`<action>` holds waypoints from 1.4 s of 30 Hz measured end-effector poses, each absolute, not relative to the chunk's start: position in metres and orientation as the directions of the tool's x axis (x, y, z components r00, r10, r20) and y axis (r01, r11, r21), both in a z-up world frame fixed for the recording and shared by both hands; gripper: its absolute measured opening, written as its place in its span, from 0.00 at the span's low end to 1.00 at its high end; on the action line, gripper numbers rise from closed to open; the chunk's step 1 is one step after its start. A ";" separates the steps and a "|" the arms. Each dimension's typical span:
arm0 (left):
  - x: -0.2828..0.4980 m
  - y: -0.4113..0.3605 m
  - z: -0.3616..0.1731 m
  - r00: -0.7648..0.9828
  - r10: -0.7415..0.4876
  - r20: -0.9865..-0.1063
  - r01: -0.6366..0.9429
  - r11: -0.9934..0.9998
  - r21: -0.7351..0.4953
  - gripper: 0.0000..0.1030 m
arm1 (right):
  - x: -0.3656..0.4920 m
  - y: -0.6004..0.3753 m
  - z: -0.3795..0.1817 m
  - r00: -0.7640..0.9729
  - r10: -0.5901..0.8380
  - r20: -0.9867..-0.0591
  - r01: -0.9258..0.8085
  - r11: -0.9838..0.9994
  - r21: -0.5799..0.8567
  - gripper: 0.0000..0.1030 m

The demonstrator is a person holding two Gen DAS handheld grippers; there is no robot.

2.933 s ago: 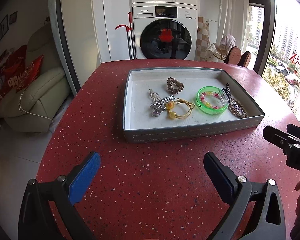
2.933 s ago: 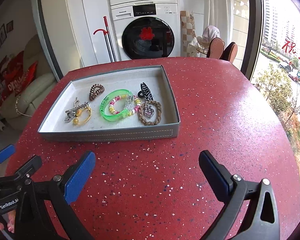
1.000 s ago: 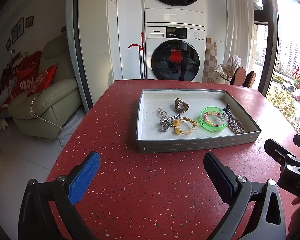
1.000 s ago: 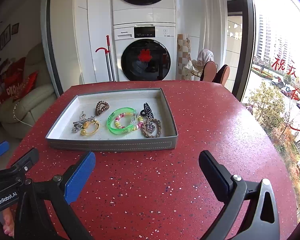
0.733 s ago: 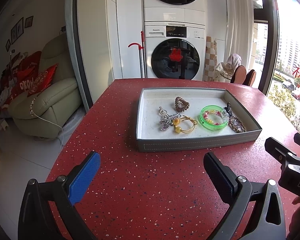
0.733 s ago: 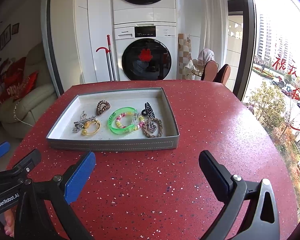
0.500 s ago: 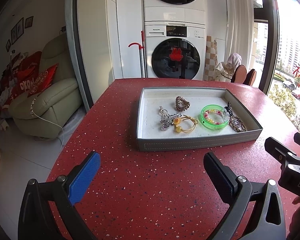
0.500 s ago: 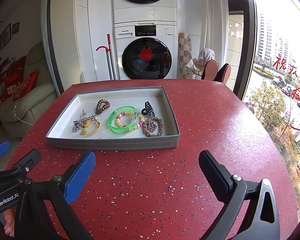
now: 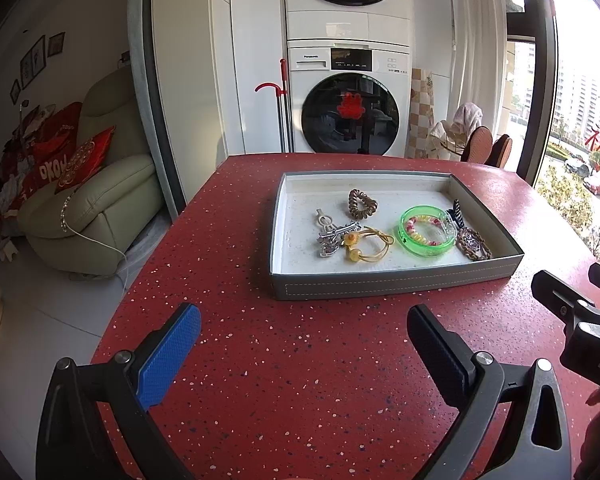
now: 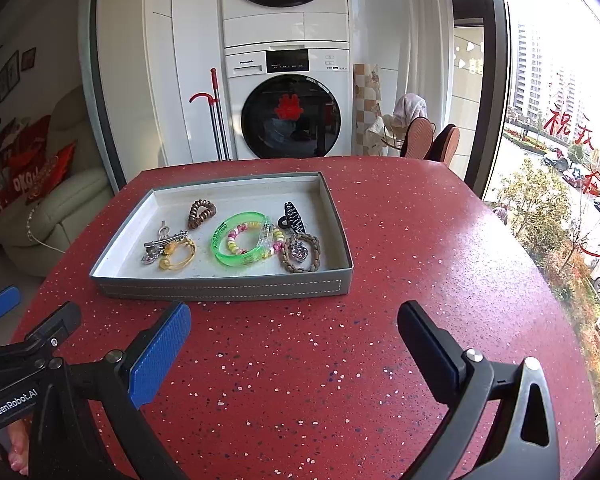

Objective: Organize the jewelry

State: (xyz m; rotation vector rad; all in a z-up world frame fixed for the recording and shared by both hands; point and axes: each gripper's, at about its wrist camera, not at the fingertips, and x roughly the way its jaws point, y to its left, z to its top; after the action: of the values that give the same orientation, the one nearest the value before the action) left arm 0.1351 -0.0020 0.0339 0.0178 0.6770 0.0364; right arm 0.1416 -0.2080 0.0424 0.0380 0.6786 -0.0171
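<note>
- A shallow grey tray (image 9: 396, 282) with a pale lining sits on a red speckled counter (image 9: 292, 368), nearer the far edge than the near one, and holds all the jewelry in view.
- Toward the tray's far wall lies a brown spiral hair tie (image 9: 362, 203), apart from the other pieces.
- In the left part of the tray, a silver hair clip (image 9: 334, 236) rests against a yellow elastic tie with amber beads (image 9: 370, 245); the two touch.
- A translucent green bangle (image 10: 242, 244) lies in the right half, with a beaded bracelet of pink and yellow beads (image 10: 256, 240) lying inside and across it.
- A black claw clip (image 10: 293, 218) sits just beside the bangle, near the tray's right wall.
- A brown braided bracelet with a silver heart charm (image 10: 301, 253) fills the tray's near right corner, touching the beaded bracelet.
- The left gripper (image 9: 304, 344) hovers over the counter's near edge, fingers spread wide with nothing between them.
- The right gripper (image 10: 294, 340) hangs likewise short of the tray, fingers wide apart and holding nothing.
- A washing machine (image 10: 288, 108) stands beyond the counter's far edge.
</note>
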 end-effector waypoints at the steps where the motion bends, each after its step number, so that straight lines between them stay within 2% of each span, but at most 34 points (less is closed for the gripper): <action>1: 0.135 -0.003 0.034 0.778 0.040 -0.627 -0.028 0.999 0.028 1.00 | 0.142 -0.208 0.043 0.778 -0.003 -0.628 0.028 0.999 0.029 1.00; 42: 0.136 -0.004 0.033 0.770 0.037 -0.637 -0.026 0.999 0.025 1.00 | 0.143 -0.206 0.042 0.777 0.001 -0.630 0.024 0.999 0.031 1.00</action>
State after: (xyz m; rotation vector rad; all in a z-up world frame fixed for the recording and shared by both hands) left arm 0.1363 -0.0041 0.0333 0.0153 0.6908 0.0342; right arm 0.1427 -0.2059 0.0421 0.0378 0.6815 -0.0127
